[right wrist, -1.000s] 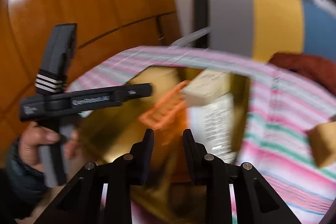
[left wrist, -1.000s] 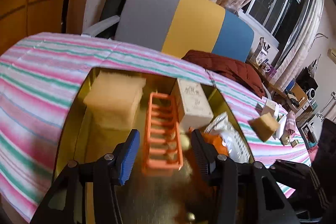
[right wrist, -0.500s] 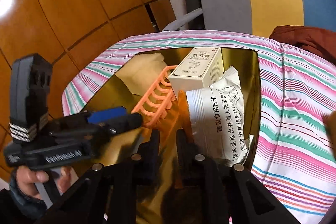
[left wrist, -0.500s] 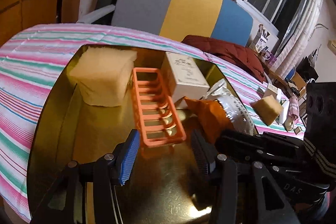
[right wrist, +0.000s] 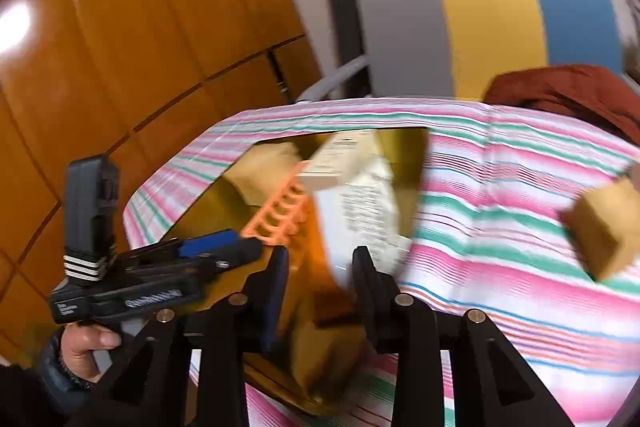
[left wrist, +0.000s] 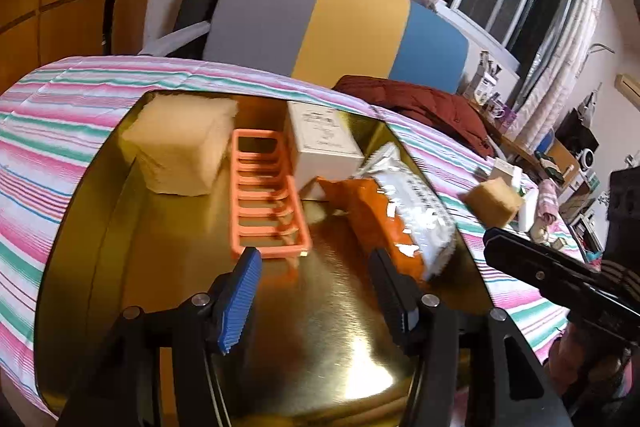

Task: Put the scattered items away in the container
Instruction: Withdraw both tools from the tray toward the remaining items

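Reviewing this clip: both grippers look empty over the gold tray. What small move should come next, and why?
Probably swing the right gripper toward the tan sponge block and open wider around it. That block still lies on the striped cloth, outside the gold tray, which already holds another sponge, the orange rack, the box and the packet. The right gripper is nearer and empty.

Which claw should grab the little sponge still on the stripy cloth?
Probably the right claw: it is open and empty, and the small sponge lies on its side of the gold tray. The left claw, also open, hangs over the tray.
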The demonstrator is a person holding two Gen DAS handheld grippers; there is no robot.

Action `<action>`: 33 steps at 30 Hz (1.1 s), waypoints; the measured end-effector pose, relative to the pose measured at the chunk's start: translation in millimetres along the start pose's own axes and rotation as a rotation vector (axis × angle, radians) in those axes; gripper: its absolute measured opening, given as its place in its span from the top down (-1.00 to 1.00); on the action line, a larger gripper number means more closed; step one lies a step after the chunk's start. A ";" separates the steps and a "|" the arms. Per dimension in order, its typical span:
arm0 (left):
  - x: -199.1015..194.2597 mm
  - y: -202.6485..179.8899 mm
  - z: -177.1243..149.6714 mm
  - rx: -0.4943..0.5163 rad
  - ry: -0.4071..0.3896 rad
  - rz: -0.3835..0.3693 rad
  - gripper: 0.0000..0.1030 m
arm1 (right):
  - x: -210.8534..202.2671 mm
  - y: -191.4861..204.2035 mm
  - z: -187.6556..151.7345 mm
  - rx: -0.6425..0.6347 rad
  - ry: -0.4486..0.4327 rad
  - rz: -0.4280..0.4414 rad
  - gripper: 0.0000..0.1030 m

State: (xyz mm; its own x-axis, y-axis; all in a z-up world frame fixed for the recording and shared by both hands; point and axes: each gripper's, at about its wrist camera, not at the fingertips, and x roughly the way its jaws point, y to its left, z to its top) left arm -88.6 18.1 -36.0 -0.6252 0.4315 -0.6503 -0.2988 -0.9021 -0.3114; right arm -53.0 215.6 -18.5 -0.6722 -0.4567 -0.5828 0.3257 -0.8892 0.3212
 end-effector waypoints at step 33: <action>52.5 -235.6 -63.9 0.555 0.187 -0.303 -0.19 | -167.9 -231.0 -94.6 0.513 -0.213 -0.461 -0.01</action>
State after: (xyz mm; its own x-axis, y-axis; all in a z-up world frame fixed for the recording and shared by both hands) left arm -4.9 253.2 -41.1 -0.3345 0.6141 -0.7149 -0.8005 -0.5854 -0.1284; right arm 47.5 495.2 -65.5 -0.7981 0.0233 -0.6021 -0.3403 -0.8421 0.4184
